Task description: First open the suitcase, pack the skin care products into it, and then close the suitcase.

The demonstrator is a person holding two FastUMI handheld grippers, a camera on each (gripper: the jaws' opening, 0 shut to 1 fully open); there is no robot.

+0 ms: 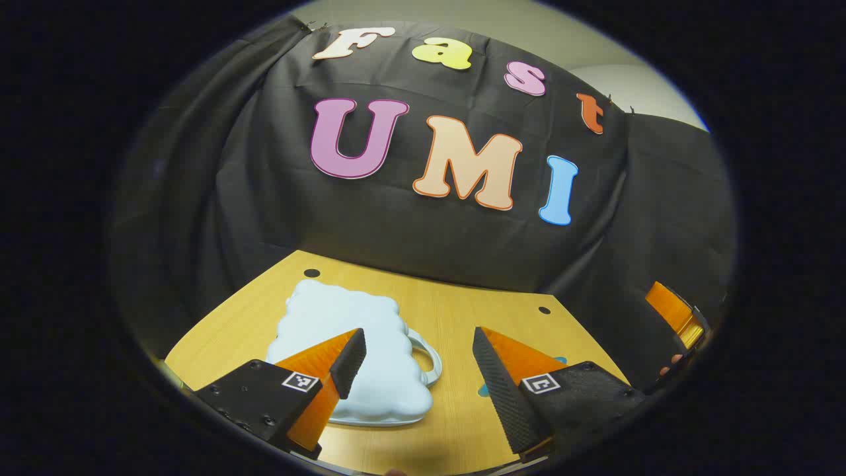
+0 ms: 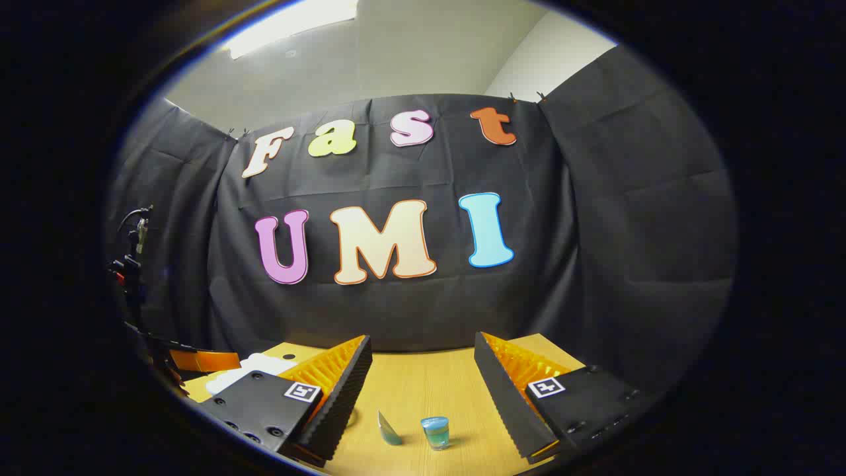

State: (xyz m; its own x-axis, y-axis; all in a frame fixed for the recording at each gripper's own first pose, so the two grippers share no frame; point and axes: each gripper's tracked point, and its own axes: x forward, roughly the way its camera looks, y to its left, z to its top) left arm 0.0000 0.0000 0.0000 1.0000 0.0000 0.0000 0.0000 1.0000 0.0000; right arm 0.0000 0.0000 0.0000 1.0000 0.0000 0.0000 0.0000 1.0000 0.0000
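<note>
Both jaws gape above table (image 2: 423, 383), suitcase (image 1: 344, 344) closed.

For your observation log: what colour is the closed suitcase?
Pale blue suitcase, clearest in the left gripper view.

Left tool (image 1: 418, 357) wide open; right tool (image 2: 423, 370) wide open.

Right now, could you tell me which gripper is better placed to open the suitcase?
Left, probably. The left gripper hangs open right over the closed suitcase, near its handle, while the right gripper faces the small jar.
</note>
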